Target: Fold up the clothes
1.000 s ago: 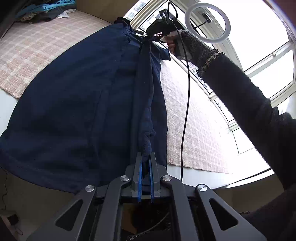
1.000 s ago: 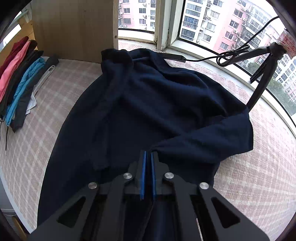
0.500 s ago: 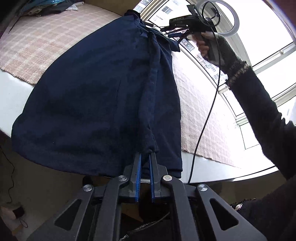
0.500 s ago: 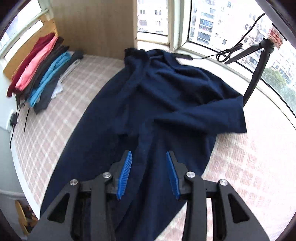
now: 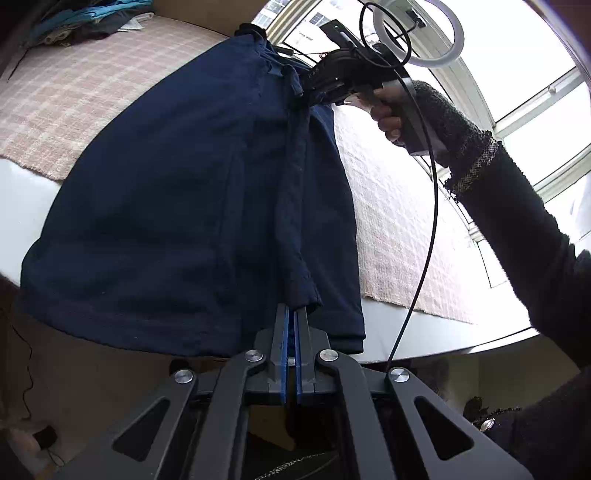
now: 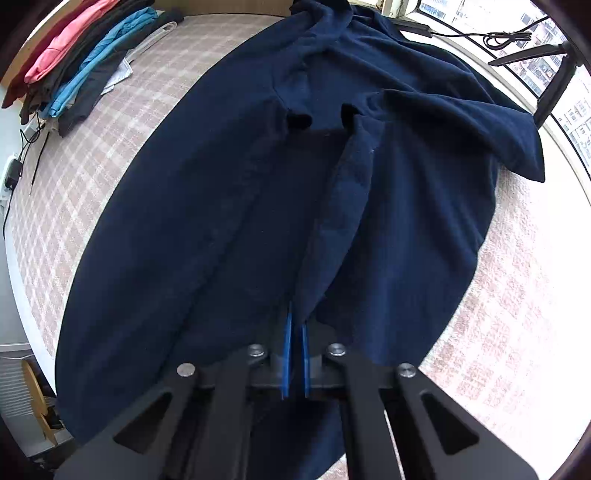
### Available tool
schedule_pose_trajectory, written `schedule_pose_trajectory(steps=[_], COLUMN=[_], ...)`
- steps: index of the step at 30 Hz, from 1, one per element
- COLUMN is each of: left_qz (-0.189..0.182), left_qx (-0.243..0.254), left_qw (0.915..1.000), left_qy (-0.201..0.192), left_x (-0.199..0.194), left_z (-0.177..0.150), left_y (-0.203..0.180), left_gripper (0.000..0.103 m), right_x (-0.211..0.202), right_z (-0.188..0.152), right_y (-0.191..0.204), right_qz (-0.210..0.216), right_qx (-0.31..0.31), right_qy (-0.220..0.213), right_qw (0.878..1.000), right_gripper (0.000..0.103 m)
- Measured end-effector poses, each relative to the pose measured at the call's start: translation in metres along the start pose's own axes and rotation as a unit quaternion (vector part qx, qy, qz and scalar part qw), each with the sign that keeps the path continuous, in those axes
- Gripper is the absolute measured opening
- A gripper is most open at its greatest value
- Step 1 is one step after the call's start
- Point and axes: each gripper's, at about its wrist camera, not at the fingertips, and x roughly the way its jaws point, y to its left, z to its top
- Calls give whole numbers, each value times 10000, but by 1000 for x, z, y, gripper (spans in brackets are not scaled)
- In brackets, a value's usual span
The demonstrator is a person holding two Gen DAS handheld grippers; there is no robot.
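A navy long-sleeved garment [image 5: 177, 192] lies spread over the checked pink cloth on the table and hangs over its near edge. My left gripper [image 5: 291, 314] is shut on a fold at the garment's hem. My right gripper [image 6: 296, 326] is shut on a fold of the same garment [image 6: 229, 206], further up it. In the left wrist view the right gripper [image 5: 310, 98] meets the fabric near the collar end, held by a hand in a dark sleeve. One sleeve [image 6: 480, 122] lies out to the right.
A pile of folded clothes [image 6: 74, 62] in red, pink, blue and black lies at the table's far left. A ring light [image 5: 417, 33] and its black stand [image 6: 550, 85] are by the window. A black cable [image 5: 424, 236] hangs from the right gripper. The checked cloth [image 6: 509, 295] covers the table.
My right gripper was shut on a sleeve, opened half a second ago, and is now shut on a fold near the middle. My left gripper kept its hold while the hem slid toward the table edge.
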Motion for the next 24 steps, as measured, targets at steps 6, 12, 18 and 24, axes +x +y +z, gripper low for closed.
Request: schedule_pose_trajectory(steps=[6,12,18,24], left_qz=[220,397,693,946], left_qx=[58,831,1258,1630], left_qw=[9991,9956,9890,9805], left_qy=[356,161,357,562], left_x=[-14,-32,-7,18], left_z=[-15,-2,18,31], left_y=[10,-7,-14,-20], left_gripper=[12,24,25,25], right_x=[-48,-96,-71,-56], right_z=[-42,-157,-281,-325], right_y=[-10,-15,5,29], right_qz=[438,138,349,458], right_qx=[228,315,621,662], right_qy=[-473,-844,-458,-510], right_qw=[9977,9958,9964,9954], right_gripper=[35,37,37,37])
